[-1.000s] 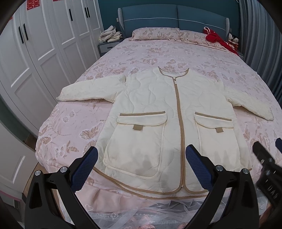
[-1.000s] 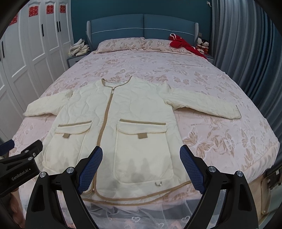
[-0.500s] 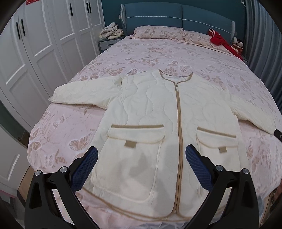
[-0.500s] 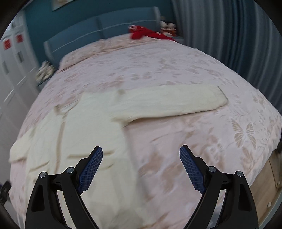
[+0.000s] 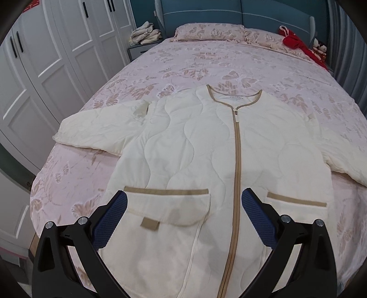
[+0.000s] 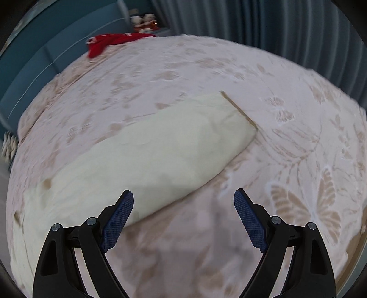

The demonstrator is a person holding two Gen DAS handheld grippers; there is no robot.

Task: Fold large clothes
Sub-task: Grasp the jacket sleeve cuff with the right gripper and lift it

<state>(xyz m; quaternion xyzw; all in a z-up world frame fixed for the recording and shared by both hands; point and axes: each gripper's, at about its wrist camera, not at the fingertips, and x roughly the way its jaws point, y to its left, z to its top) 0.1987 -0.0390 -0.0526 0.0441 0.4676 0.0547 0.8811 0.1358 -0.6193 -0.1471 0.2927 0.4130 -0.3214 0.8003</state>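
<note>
- Currently the jacket (image 5: pixel 206 160) lies flat on the bed (image 5: pixel 229 64), zipped, front up, sleeves spread, so it's ready for folding.
- Left tool (image 5: pixel 183 220) released, empty, above the jacket's left pocket (image 5: pixel 167 206).
- Right tool (image 6: pixel 183 215) released, empty, aimed at the jacket's right sleeve (image 6: pixel 160 151); likely first grab.

Jacket (image 5: pixel 206 146) flat on bed (image 5: pixel 206 59), front up, collar toward headboard (image 5: pixel 240 11). Sleeves out left and right. Pillows (image 5: pixel 206 33) before headboard. Wardrobe (image 5: pixel 45 57) left of bed.
</note>
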